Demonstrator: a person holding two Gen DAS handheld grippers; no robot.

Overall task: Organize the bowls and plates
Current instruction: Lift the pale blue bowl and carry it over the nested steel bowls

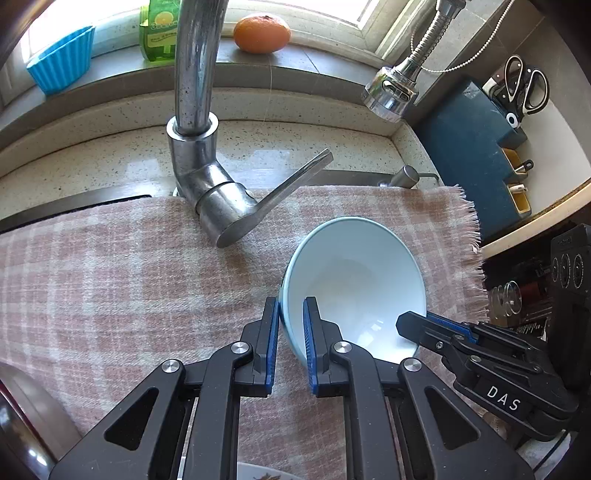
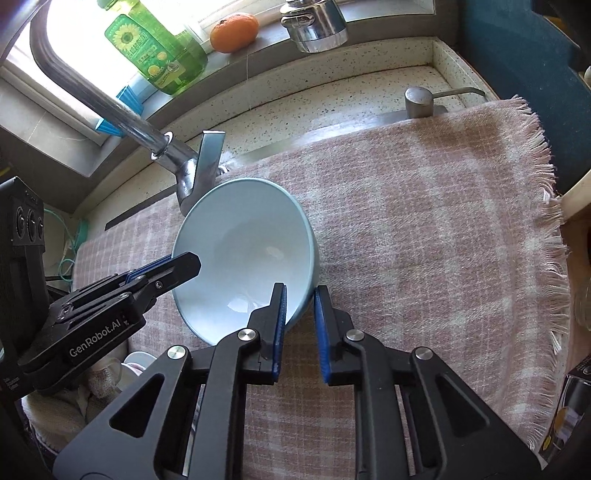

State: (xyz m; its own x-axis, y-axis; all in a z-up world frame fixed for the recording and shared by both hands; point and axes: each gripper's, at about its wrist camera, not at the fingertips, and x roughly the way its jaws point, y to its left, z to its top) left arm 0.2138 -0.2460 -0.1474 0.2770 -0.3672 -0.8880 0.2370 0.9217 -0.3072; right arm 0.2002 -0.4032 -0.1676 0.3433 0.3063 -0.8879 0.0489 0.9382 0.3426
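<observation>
A pale blue bowl (image 1: 354,273) (image 2: 243,243) sits tilted on a pink checked cloth (image 1: 129,288) (image 2: 424,229) spread over the sink. In the left wrist view, my left gripper (image 1: 291,310) is shut on the bowl's left rim, one pad outside the wall and one inside. My right gripper (image 2: 300,291) is shut on the opposite rim in the same way. Each gripper also shows in the other's view: the right gripper (image 1: 413,321) at the bowl's right edge, the left gripper (image 2: 186,264) reaching over its left edge. The bowl is empty inside.
A chrome faucet (image 1: 207,166) with its lever stands just behind the bowl, with a spray head (image 1: 391,92) to its right. An orange (image 1: 261,32), a green bottle (image 1: 159,33) and a blue cup (image 1: 62,59) sit on the sill. A dark blue utensil holder (image 1: 469,147) stands right.
</observation>
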